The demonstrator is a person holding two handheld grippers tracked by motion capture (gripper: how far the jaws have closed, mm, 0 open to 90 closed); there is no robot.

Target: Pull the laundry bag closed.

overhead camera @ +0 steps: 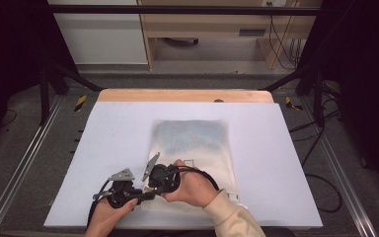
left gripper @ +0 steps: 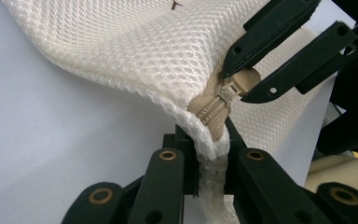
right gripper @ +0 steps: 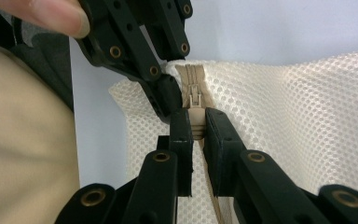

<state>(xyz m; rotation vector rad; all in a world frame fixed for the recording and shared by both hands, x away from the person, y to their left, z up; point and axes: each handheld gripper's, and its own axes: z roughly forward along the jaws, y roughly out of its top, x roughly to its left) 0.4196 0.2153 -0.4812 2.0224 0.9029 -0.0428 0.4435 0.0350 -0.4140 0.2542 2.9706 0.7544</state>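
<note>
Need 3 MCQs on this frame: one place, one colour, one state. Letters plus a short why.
1. Where on the mesh bag do the grippers work?
A. far edge
B. near left corner
C. right side

2. What colour is the zipper?
A. beige
B. blue
C. black

3. What does the right gripper grip?
A. nothing
B. the cable
C. the zipper pull

Key: 1 B, both hands meet there in the high view. 2 A, tan teeth and tape. 3 C, its jaws close on the pull, while the left gripper pinches the bag's corner.

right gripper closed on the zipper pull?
Yes, the right gripper pinches the tan zipper pull between its jaws on the mesh bag.
</note>
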